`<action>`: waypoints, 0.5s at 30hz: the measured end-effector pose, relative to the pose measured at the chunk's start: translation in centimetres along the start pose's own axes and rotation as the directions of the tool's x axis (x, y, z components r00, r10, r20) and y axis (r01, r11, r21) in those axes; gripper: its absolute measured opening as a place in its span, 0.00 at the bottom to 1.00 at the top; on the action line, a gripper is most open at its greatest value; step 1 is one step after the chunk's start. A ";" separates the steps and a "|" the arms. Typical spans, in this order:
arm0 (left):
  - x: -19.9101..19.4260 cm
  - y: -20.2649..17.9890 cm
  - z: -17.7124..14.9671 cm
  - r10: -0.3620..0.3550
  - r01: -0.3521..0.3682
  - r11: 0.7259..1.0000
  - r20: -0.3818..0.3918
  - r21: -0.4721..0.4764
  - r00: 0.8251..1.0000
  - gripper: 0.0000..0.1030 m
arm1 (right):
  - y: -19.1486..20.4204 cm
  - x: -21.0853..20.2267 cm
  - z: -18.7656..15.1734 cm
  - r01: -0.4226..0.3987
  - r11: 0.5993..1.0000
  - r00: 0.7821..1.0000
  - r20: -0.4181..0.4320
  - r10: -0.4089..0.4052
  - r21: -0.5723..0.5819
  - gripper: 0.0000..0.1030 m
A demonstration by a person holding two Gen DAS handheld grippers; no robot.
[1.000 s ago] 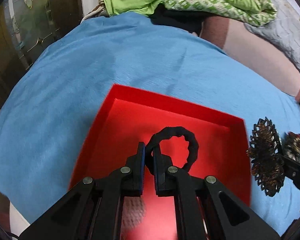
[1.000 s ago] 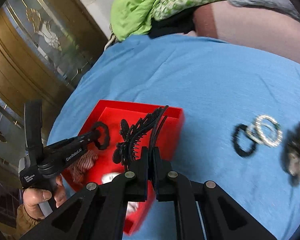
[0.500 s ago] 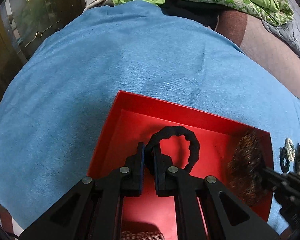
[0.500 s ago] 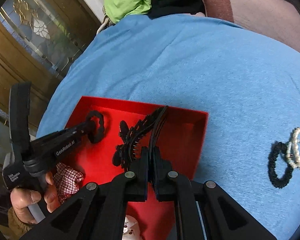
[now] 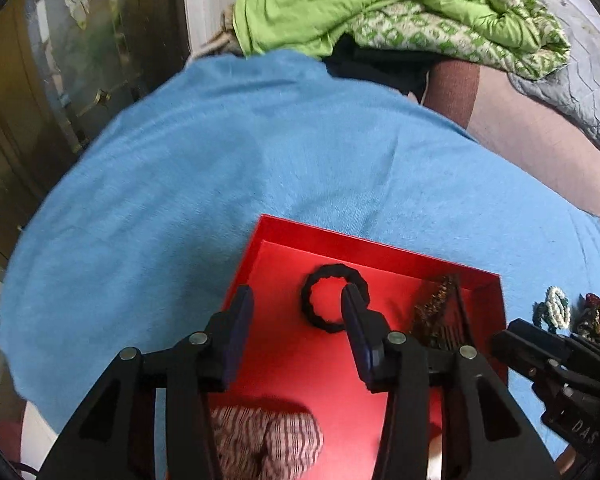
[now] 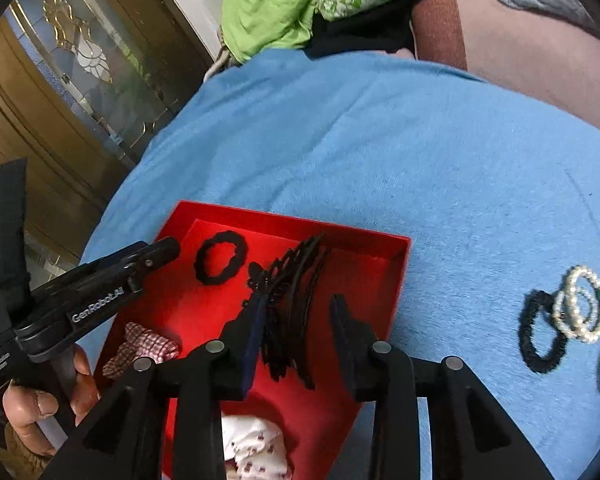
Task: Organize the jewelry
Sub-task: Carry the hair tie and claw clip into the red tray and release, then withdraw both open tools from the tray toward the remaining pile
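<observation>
Both fingers now spread, black scrunchie (image 5: 334,298) and hair claw (image 6: 296,304) released in red box (image 6: 396,280)

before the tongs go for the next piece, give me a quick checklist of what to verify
1. Left tongs open and empty: ok.
2. Right tongs open: ok, though the black hair comb lies right between the fingers; cannot tell if a finger touches it.
3. Black hair tie lying inside the red box: ok.
4. Hair comb fully inside the box: ok, it leans near the right wall.
5. Pieces left outside on the blue cloth: not ok, a pearl bracelet and a second black hair tie wait there.
6. Free space in the box: ok, bare red floor shows.
</observation>
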State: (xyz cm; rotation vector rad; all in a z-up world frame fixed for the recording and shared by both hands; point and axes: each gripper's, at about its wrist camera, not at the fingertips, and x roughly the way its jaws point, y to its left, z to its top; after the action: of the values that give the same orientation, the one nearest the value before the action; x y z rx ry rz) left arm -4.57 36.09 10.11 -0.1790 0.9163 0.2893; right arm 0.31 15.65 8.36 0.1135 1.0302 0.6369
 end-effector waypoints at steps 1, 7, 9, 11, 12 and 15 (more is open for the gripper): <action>-0.7 -0.1 -0.2 0.005 -0.005 1.000 0.010 0.001 1.000 0.44 | -0.1 -0.5 -0.2 -0.004 1.000 1.000 0.004 0.004 0.004 0.36; -4.4 -1.3 -2.3 -0.031 0.032 0.999 0.025 -0.025 0.999 0.48 | -0.9 -4.8 -3.0 -0.004 1.000 0.999 0.036 0.004 0.015 0.43; -5.2 -2.3 -2.9 -0.052 0.052 0.998 0.018 -0.021 0.998 0.48 | -1.6 -6.2 -4.4 0.006 1.000 0.999 0.041 -0.007 0.016 0.43; -6.1 -3.6 -3.7 -0.070 0.070 0.998 0.015 -0.005 0.997 0.48 | -2.2 -7.2 -5.6 0.018 1.000 0.999 0.045 -0.019 0.024 0.43; -6.4 -4.4 -4.0 -0.078 0.078 0.997 0.013 0.005 0.997 0.48 | -3.0 -8.0 -6.5 0.028 0.999 0.998 0.047 -0.029 0.032 0.43; -7.1 -7.0 -5.1 -0.106 0.106 0.993 -0.001 0.049 0.994 0.48 | -5.1 -10.1 -8.7 0.058 0.997 0.997 0.057 -0.061 0.056 0.43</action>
State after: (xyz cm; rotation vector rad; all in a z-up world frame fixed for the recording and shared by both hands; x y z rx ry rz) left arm -10.25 26.85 12.98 -0.1821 0.9083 0.1683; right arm -8.18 4.29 9.61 0.1475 0.9912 0.5486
